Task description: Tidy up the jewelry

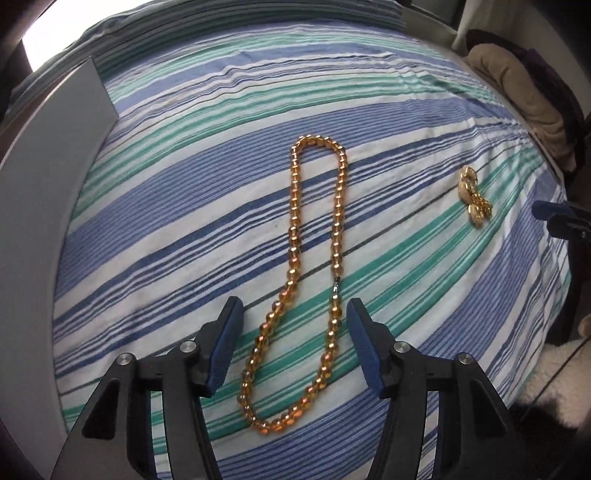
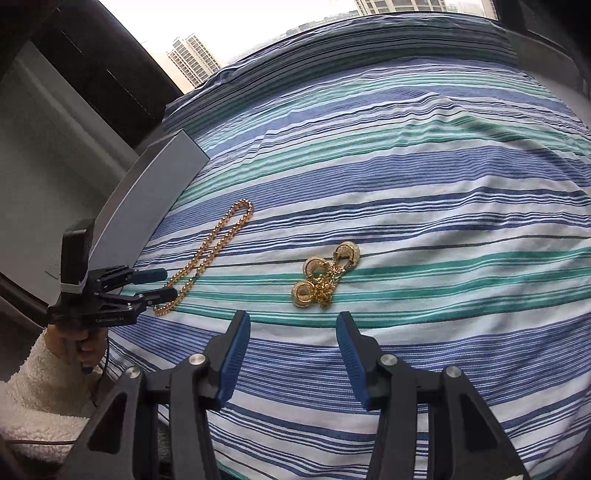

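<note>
My left hand-held gripper is released, jaws spread apart. The amber bead necklace lies in a long loop on the striped bedsheet, its near part running between my fingers, no pad touching it. My right hand-held gripper is also released, nothing in it. The gold chain with round pendants sits bunched on the sheet just ahead of its tips, well right of the necklace. Grey bed frame along the left edge.

soft daylight pours in from the window, blown out white; bed evenly lit, sharp, fisheye bending dark edges.
</note>
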The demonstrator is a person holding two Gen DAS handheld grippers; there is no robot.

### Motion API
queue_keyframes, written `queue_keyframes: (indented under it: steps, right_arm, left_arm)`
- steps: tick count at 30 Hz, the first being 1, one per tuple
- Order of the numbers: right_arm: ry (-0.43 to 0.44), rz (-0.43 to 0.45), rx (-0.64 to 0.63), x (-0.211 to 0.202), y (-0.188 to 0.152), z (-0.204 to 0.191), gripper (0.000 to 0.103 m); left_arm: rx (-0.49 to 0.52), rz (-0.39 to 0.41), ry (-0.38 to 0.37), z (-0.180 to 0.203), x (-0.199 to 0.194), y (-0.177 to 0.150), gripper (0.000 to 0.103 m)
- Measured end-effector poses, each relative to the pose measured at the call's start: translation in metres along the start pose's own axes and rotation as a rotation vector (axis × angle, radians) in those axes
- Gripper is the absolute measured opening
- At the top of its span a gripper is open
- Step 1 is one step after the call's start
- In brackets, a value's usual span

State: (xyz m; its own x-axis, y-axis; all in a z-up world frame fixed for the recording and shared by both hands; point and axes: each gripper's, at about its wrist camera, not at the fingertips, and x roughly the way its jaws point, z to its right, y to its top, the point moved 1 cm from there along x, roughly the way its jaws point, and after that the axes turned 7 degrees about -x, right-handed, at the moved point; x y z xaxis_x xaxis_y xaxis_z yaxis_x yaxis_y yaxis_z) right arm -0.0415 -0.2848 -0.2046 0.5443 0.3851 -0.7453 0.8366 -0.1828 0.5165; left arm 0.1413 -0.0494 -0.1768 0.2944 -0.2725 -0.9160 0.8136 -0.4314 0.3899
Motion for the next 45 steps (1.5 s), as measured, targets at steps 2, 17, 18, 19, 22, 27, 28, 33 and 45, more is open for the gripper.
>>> queue_keyframes:
  steps: [2,17,18,19,22,27,28,33,45]
  right_arm:
    - [-0.006,-0.007,0.005,0.001,-0.002,0.001,0.049]
    - [-0.116,-0.067,0.011,0.013,0.011,0.022,0.049]
    - [-0.129,-0.083,0.000,0.016,0.012,0.022,0.049]
    - [-0.136,-0.092,-0.006,0.017,0.012,0.020,0.049]
    - [-0.120,-0.092,-0.021,0.016,0.011,0.013,0.049]
    - [-0.098,-0.098,-0.036,0.015,0.005,0.001,0.049]
    - [-0.097,-0.103,-0.039,0.017,0.005,0.000,0.049]
    - [-0.087,-0.098,-0.047,0.019,0.008,-0.006,0.049]
    - [-0.151,-0.076,-0.046,0.008,0.014,0.005,0.049]
  left_arm:
    - [0.038,0.012,0.035,0.002,-0.002,0.000,0.045]
    - [-0.098,0.086,-0.091,-0.006,-0.059,-0.016,0.005]
    - [-0.092,0.068,-0.087,-0.007,-0.055,-0.019,0.011]
    - [-0.088,0.051,-0.089,-0.006,-0.051,-0.022,0.024]
    - [-0.056,0.032,-0.031,-0.006,-0.045,-0.035,0.052]
    - [-0.078,0.007,0.047,-0.023,-0.040,-0.053,0.059]
    - [-0.096,0.001,0.042,-0.027,-0.037,-0.055,0.057]
    - [-0.098,-0.008,0.029,-0.023,-0.032,-0.057,0.014]
    - [-0.170,0.126,-0.064,-0.032,-0.090,-0.041,0.001]
